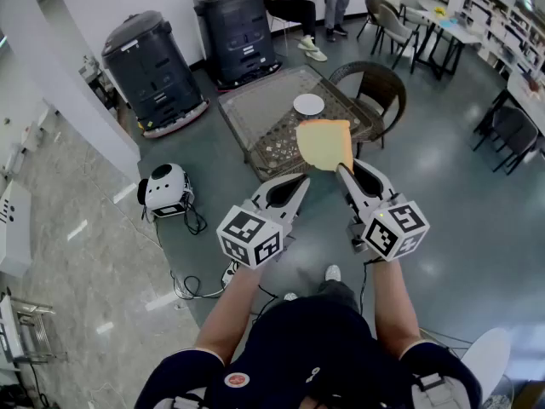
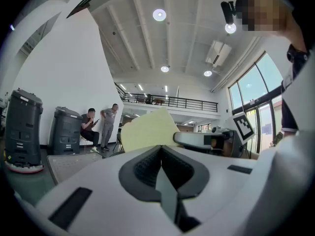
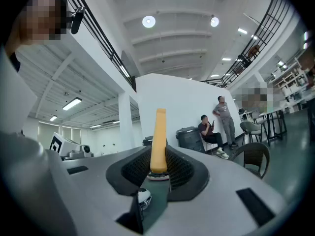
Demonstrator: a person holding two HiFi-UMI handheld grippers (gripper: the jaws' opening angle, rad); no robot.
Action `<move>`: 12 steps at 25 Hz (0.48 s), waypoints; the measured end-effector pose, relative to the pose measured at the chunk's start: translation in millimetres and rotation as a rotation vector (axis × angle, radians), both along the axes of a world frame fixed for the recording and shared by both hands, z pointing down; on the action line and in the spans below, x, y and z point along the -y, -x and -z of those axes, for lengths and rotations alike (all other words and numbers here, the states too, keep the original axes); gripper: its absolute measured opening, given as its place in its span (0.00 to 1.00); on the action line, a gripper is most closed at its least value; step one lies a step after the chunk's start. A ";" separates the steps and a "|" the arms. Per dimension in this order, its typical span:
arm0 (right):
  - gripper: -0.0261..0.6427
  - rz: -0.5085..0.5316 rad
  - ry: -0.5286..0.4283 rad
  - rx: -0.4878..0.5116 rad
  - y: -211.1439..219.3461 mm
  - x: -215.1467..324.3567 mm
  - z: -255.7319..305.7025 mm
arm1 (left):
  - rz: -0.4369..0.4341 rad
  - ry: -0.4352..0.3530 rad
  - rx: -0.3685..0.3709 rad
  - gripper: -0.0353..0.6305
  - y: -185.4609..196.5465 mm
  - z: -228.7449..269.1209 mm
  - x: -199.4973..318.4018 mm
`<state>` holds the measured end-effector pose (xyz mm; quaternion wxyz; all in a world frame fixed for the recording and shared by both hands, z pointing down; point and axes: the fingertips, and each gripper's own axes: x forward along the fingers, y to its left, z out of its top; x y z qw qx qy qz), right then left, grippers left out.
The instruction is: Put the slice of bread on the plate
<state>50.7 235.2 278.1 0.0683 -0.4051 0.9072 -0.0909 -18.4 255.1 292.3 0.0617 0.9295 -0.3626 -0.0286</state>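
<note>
One plate (image 1: 308, 104) head view only | right gripper (image 3: 158, 170) clamps bread (image 3: 159, 136) edge-on

Bright ceiling lights (image 2: 159, 14); fisheye-warped edges; foreground perhaps soft.

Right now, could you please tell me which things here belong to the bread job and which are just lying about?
Job: slice of bread, held in the right gripper; plate on the table.
Lying about: wicker chair, two black machines, small white device.
</note>
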 end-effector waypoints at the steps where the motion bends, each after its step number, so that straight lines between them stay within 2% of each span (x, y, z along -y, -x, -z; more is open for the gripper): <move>1: 0.17 -0.002 0.000 -0.001 0.3 0.1 0.2 | -0.002 0.000 0.001 0.06 0.1 0.5 -0.1; 12: 0.17 -0.008 -0.009 0.023 10.1 -1.6 2.3 | -0.028 0.001 0.002 0.06 10.0 -1.9 -0.6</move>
